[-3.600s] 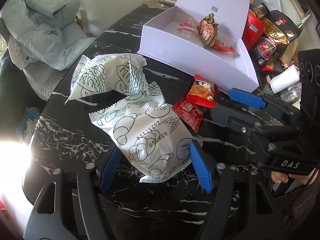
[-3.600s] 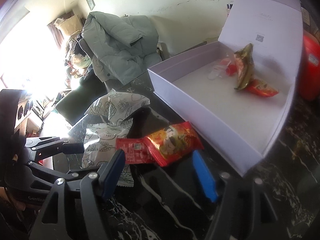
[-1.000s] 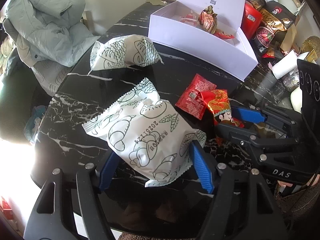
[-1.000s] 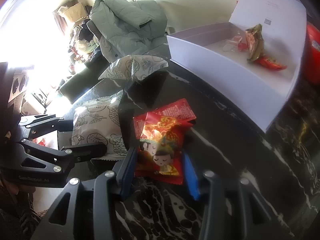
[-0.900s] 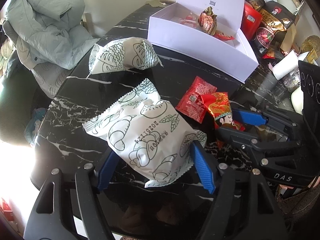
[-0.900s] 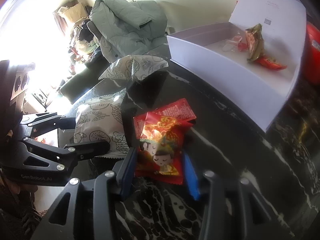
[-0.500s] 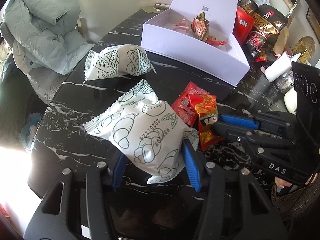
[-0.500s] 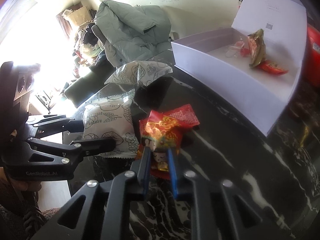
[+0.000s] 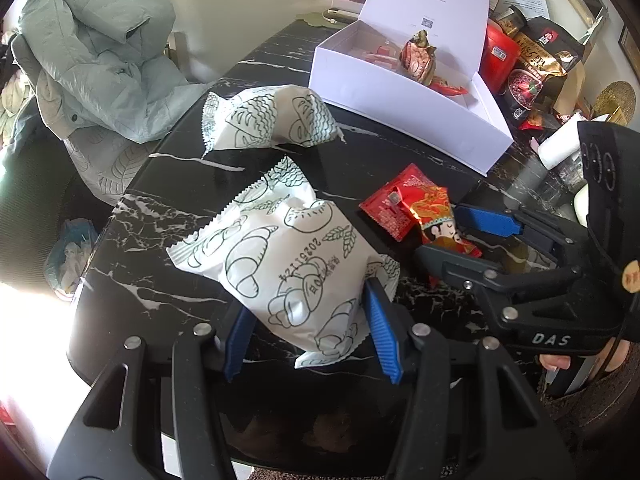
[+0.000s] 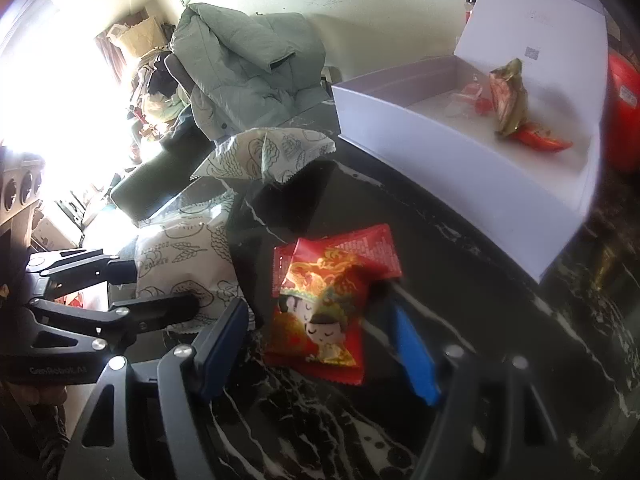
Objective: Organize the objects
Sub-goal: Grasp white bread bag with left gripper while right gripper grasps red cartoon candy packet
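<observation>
Bread packet point(image 9: 280, 264), white with line-drawn croissants and a printed date that reads upside down as 20251124, sits pinched between the blue pads of the left gripper point(image 9: 310, 328) at six o'clock in the left wrist view; both pads press into its sides. A second white bread packet point(image 9: 268, 122) lies on the black marble table point(image 9: 168, 280) at eleven o'clock, apart from the first.

At three o'clock the right gripper point(image 9: 452, 232), its black body marked "DAS", has just spread its jaws, and the pads now stand clear on either side of the red cartoon-face snack packet point(image 10: 320, 308), which lies loose on the table partly over a plain red sachet point(image 10: 372, 248) with small white print too fine to read. In the right wrist view the left tool's frame at nine o'clock carries a small white label, too blurred to read.

White gift box point(image 9: 404, 108) stands open at one o'clock, lid raised, with a small QR code and faint lettering inside the lid; a gold-wrapped sweet point(image 9: 418, 56) and a red wrapper lie in it. Grey-green padded jacket point(image 9: 100, 48) is heaped at ten o'clock.
</observation>
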`<act>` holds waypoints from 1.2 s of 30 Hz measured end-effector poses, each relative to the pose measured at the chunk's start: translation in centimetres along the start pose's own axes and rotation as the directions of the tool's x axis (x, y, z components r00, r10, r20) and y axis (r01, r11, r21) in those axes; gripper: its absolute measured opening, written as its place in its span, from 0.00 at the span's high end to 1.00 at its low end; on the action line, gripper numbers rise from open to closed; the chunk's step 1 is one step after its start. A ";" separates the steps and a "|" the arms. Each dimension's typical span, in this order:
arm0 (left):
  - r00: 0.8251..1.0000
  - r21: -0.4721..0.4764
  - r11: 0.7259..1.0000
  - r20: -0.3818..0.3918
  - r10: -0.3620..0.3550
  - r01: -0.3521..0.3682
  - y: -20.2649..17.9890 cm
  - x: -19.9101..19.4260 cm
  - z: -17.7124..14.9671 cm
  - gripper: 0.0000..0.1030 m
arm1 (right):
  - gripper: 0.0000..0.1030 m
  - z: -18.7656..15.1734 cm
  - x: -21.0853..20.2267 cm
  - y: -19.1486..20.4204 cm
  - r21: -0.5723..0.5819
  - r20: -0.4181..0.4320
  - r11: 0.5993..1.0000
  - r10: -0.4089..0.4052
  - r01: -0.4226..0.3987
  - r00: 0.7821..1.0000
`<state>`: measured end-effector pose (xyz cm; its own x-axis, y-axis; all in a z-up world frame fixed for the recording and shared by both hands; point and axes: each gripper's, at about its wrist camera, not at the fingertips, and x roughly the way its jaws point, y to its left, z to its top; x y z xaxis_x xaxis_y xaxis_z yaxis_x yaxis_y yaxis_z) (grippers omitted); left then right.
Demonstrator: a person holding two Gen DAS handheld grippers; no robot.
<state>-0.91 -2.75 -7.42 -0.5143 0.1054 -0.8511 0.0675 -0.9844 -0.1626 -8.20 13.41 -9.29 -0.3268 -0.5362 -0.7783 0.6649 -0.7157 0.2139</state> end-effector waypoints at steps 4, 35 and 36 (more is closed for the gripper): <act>1.000 0.010 1.000 0.004 0.005 -0.005 0.2 -0.1 -0.3 0.50 | 0.53 -0.2 0.3 0.5 -0.029 0.009 0.999 -0.035 0.036 0.999; 0.999 0.063 0.998 0.036 -0.017 0.015 -2.3 -1.9 -0.5 0.51 | 0.65 -1.3 -3.6 0.7 -0.037 0.038 0.999 0.012 -0.011 0.999; 1.000 0.052 0.999 0.022 -0.011 0.010 -2.0 -1.7 -0.4 0.50 | 0.65 -1.4 -3.6 0.7 -0.035 0.036 0.999 0.014 -0.013 0.999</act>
<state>0.16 -0.86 -5.89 -0.5338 0.1131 -0.8380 0.0174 -0.9893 -0.1447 -5.65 15.45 -7.19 -0.3414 -0.5619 -0.7535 0.6920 -0.6928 0.2031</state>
